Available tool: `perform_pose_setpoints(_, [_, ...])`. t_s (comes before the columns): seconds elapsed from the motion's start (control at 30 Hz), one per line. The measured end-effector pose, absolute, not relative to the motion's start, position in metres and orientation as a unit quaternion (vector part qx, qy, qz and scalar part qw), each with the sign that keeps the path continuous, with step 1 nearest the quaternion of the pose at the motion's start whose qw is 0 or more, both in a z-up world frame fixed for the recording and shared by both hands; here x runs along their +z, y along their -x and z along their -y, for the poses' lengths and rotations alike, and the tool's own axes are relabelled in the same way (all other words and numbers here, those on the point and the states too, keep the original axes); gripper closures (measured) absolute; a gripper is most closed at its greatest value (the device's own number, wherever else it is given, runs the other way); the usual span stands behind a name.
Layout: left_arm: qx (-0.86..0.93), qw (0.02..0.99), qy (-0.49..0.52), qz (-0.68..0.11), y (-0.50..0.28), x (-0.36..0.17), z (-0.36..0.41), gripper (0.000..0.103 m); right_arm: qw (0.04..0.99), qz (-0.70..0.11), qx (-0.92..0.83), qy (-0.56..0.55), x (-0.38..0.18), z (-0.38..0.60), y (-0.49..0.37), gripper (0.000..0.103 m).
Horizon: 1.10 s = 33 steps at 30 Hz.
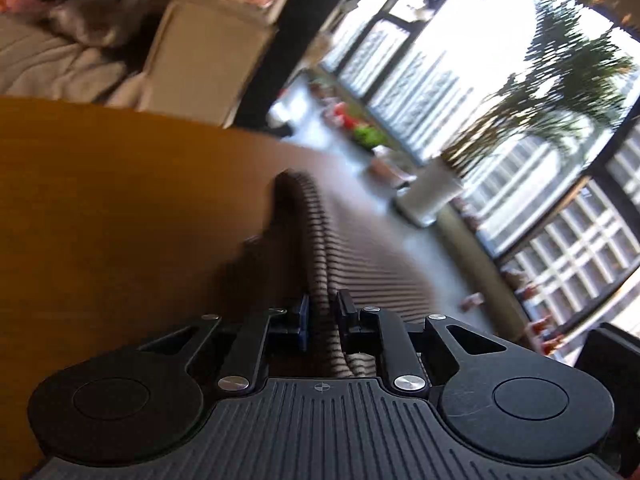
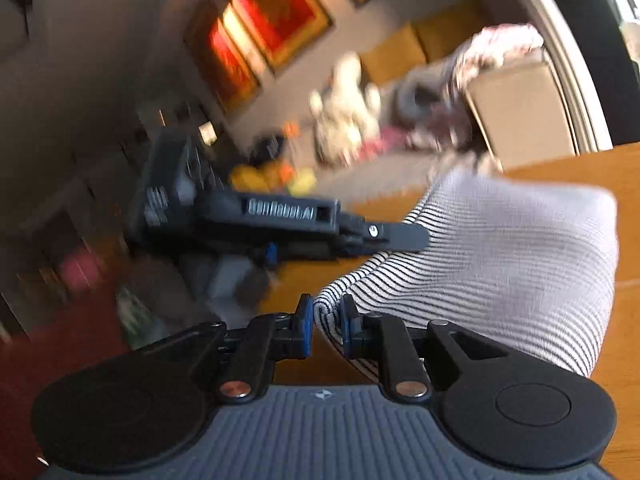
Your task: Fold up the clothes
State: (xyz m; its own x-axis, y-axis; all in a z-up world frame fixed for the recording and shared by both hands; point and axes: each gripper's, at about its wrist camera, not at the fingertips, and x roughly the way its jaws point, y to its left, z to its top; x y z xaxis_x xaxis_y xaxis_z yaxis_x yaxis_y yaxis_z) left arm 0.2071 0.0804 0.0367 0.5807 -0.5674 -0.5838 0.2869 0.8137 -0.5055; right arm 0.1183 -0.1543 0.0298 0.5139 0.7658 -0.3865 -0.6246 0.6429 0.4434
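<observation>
The left hand-held gripper [image 1: 322, 316] is closed on a bunched edge of the white cloth with thin dark stripes [image 1: 360, 248]. The right hand-held gripper [image 2: 327, 322] pinches another edge of the cloth, which hangs stretched between them, just above the orange-brown wooden worktop [image 1: 120, 184]. I think two held edges keep it flat enough to fold. Everything is blurry, so what kind of clothing it is stays unclear. Its far end is hidden.
</observation>
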Motion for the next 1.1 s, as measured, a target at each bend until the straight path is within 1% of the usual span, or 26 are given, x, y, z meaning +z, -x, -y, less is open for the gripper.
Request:
perform_pose_setpoints(0.07, [-0.232, 0.871, 0.183, -0.393, -0.204, 0.030, -0.089, 0.082, 0.866, -0.306, 0.389, -0.071, 0.014, 0.132, -0.118, 0.088])
perform_pose_setpoints(0.1, [-0.231, 0.872, 0.184, -0.389, -0.203, 0.033, -0.092, 0.082, 0.870, -0.304, 0.385, -0.050, 0.010, 0.124, -0.116, 0.088])
perform_pose_setpoints(0.13, [-0.232, 0.875, 0.183, -0.382, -0.201, 0.038, -0.094, 0.079, 0.874, -0.299, 0.382, -0.032, 0.010, 0.117, -0.114, 0.088])
perform_pose_setpoints(0.2, [-0.237, 0.882, 0.181, -0.366, -0.198, 0.051, -0.094, 0.065, 0.877, -0.299, 0.375, -0.008, 0.013, 0.108, -0.112, 0.088])
perform_pose_setpoints(0.23, [-0.243, 0.884, 0.181, -0.357, -0.195, 0.058, -0.091, 0.049, 0.878, -0.299, 0.373, 0.002, 0.014, 0.105, -0.112, 0.088])
perform_pose_setpoints(0.27, [-0.251, 0.884, 0.181, -0.349, -0.194, 0.063, -0.087, 0.039, 0.879, -0.300, 0.371, 0.010, 0.014, 0.103, -0.111, 0.088])
perform_pose_setpoints(0.33, [-0.268, 0.883, 0.170, -0.344, -0.194, 0.069, -0.070, 0.034, 0.881, -0.298, 0.365, 0.029, 0.015, 0.096, -0.109, 0.088])
perform_pose_setpoints(0.4, [-0.268, 0.885, 0.137, -0.356, -0.195, 0.063, -0.054, 0.037, 0.885, -0.294, 0.358, 0.051, 0.016, 0.089, -0.106, 0.086])
perform_pose_setpoints(0.47, [-0.245, 0.888, 0.089, -0.377, -0.199, 0.048, -0.040, 0.045, 0.888, -0.288, 0.352, 0.070, 0.017, 0.083, -0.104, 0.084])
perform_pose_setpoints(0.5, [-0.239, 0.888, 0.074, -0.385, -0.199, 0.040, -0.036, 0.044, 0.889, -0.284, 0.352, 0.076, 0.018, 0.082, -0.103, 0.081])
perform_pose_setpoints(0.57, [-0.242, 0.887, 0.073, -0.386, -0.197, 0.034, -0.037, 0.044, 0.885, -0.278, 0.365, 0.075, 0.024, 0.089, -0.099, 0.067])
perform_pose_setpoints(0.63, [-0.245, 0.887, 0.077, -0.384, -0.196, 0.033, -0.040, 0.044, 0.887, -0.268, 0.370, 0.067, 0.034, 0.108, -0.094, 0.051])
perform_pose_setpoints(0.67, [-0.247, 0.886, 0.080, -0.383, -0.196, 0.032, -0.041, 0.043, 0.889, -0.263, 0.369, 0.061, 0.040, 0.120, -0.091, 0.037])
perform_pose_setpoints(0.7, [-0.248, 0.886, 0.080, -0.382, -0.195, 0.032, -0.042, 0.042, 0.892, -0.260, 0.366, 0.050, 0.045, 0.134, -0.089, 0.033])
perform_pose_setpoints(0.87, [-0.253, 0.885, 0.091, -0.381, -0.193, 0.025, -0.046, 0.039, 0.904, -0.271, 0.311, -0.115, 0.071, 0.223, -0.105, 0.033])
perform_pose_setpoints(0.93, [-0.255, 0.884, 0.098, -0.380, -0.193, 0.021, -0.048, 0.039, 0.910, -0.269, 0.273, -0.161, 0.072, 0.245, -0.119, 0.031])
perform_pose_setpoints(1.0, [-0.257, 0.882, 0.104, -0.380, -0.194, 0.019, -0.051, 0.039, 0.910, -0.283, 0.239, -0.188, 0.064, 0.257, -0.138, 0.024])
perform_pose_setpoints(1.1, [-0.261, 0.878, 0.115, -0.383, -0.198, 0.016, -0.055, 0.039, 0.885, -0.342, 0.217, -0.232, 0.032, 0.262, -0.178, 0.022])
